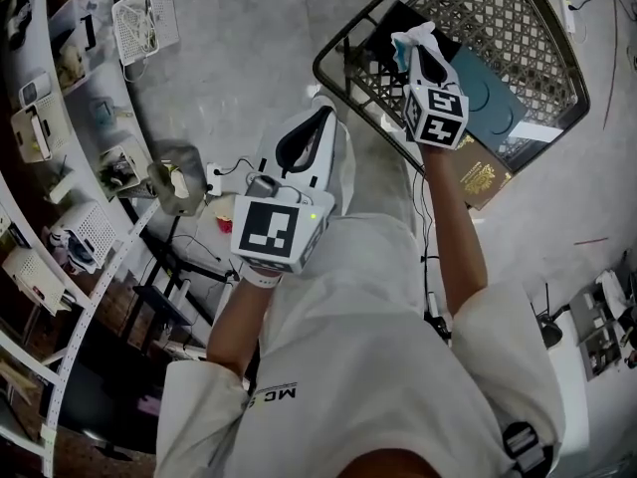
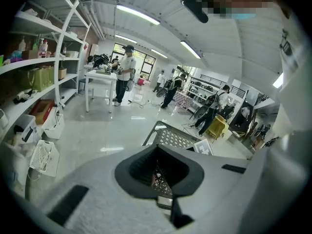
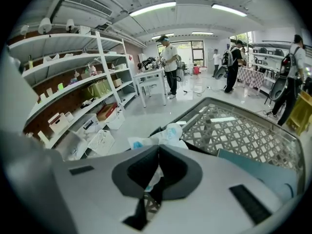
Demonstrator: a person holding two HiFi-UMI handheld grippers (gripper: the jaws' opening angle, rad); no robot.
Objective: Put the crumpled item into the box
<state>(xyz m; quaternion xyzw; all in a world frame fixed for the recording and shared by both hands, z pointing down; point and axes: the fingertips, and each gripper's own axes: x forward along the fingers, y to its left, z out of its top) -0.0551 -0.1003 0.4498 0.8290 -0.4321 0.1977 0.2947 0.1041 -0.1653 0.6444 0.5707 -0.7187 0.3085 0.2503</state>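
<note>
A crumpled white wrapper with blue print (image 1: 412, 44) (image 3: 163, 136) is pinched in my right gripper (image 1: 418, 56) (image 3: 157, 151), which is shut on it and held above the near left part of the black lattice box (image 1: 518, 28) (image 3: 243, 130). The box holds a dark flat item (image 1: 393, 30) and a teal one (image 1: 498, 98). My left gripper (image 1: 317, 118) (image 2: 157, 150) hangs over the floor left of the box, jaws closed together with nothing between them. The box (image 2: 170, 136) shows beyond its tips.
Shelving (image 1: 50, 167) with white baskets (image 1: 144, 18) curves along the left. A brown booklet (image 1: 478, 179) lies by the box's near edge. Cables and a power strip (image 1: 214, 172) lie on the floor. Several people (image 3: 168, 62) stand by a white table (image 3: 153, 79) further off.
</note>
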